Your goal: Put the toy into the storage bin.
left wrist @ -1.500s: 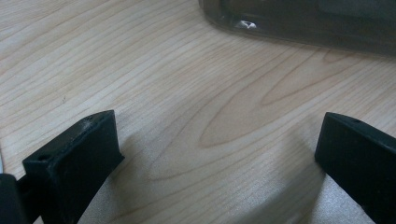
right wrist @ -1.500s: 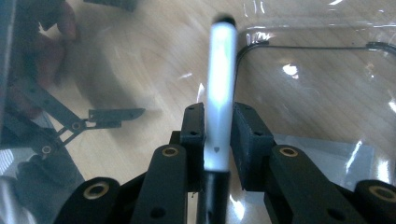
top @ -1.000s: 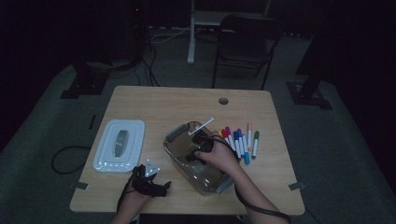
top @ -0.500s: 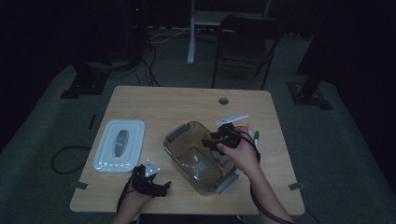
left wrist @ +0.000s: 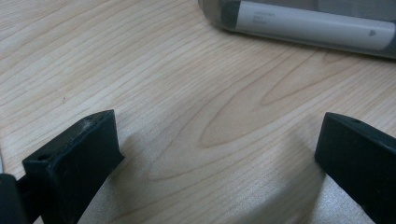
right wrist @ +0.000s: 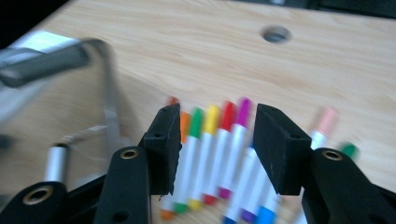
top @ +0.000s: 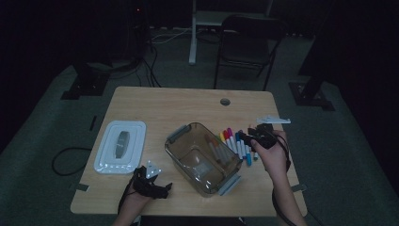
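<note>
My right hand reaches in from the table's near edge and holds the right gripper over a row of felt-tip markers, jaws pointing back toward me and to the left. Its jaws stand partly apart with nothing clamped, after opening and then closing a little. My left hand rests near the front left corner, and the left gripper lies low on the wood, jaws spread wide and empty.

The right gripper view picks out the caps: orange, green, yellow, red and purple between and beyond the jaws, pink and dark green farther right. I count at least seven; the high view blurs them. The left gripper view shows bare wood grain and a white marker seen through the clear storage bin, which sits just left of the row. One white lid lies flat at far left.
</note>
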